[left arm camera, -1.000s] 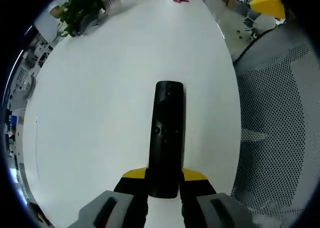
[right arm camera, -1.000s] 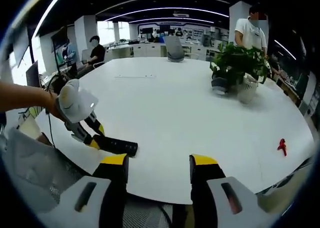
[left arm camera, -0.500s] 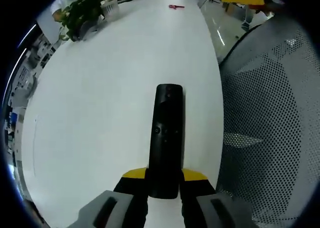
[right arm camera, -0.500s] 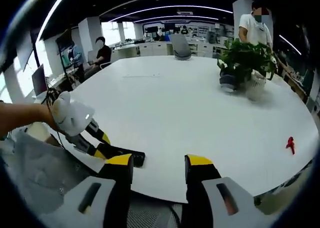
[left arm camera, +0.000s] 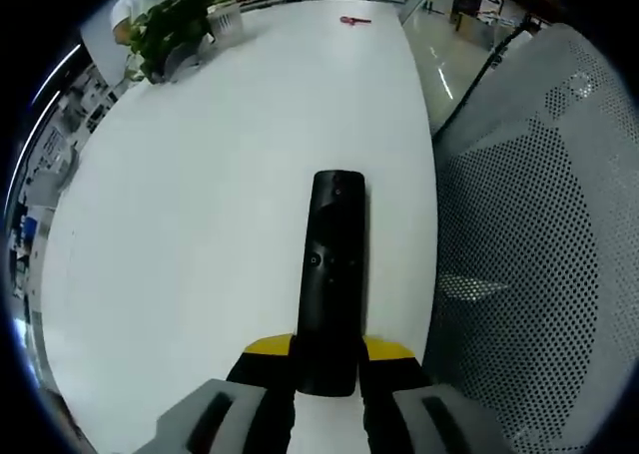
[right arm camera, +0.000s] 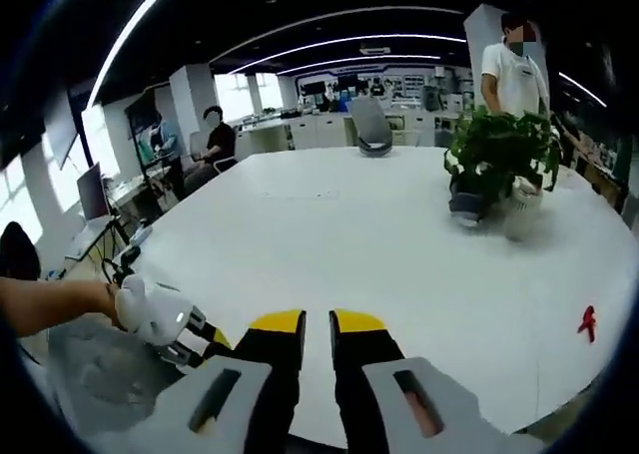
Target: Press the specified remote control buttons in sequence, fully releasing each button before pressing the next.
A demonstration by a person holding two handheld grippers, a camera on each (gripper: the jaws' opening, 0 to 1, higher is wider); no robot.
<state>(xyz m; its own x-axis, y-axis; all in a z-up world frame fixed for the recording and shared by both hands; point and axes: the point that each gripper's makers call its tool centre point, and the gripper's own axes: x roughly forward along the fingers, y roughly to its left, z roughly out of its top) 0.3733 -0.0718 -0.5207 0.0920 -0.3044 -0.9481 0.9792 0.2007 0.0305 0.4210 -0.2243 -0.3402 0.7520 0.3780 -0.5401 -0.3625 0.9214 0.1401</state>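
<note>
Remote (left arm camera: 330, 279) clamped at its near end between the left gripper's (left arm camera: 328, 352) yellow-tipped jaws, long axis pointing straight away from the camera, button side up. Round button near mid-body, small mark near the far end. It sits over the white table (left arm camera: 200, 205), close to the table's edge on the view's right; can't tell whether it touches the top or is lifted off it. Mesh chair back (left arm camera: 539, 225) just past that edge.

Right gripper (right arm camera: 318, 326): jaws nearly together, only a thin gap between the yellow tips, nothing between them. It hangs over the near edge of the table (right arm camera: 329, 225). In the right gripper view, the left gripper (right arm camera: 160, 319) shows at lower left, white body in a hand, its tips mostly hidden behind the right one's jaw.

Plant (right arm camera: 499, 155) in a pot on the far right of the table; also seen in the left gripper view (left arm camera: 180, 25). Small red item (right arm camera: 587, 322) near the table's right edge, well apart from the remote, and at the far end in the left gripper view (left arm camera: 354, 19). One person standing (right arm camera: 514, 70) behind the plant, another seated (right arm camera: 215, 140) at far left.
</note>
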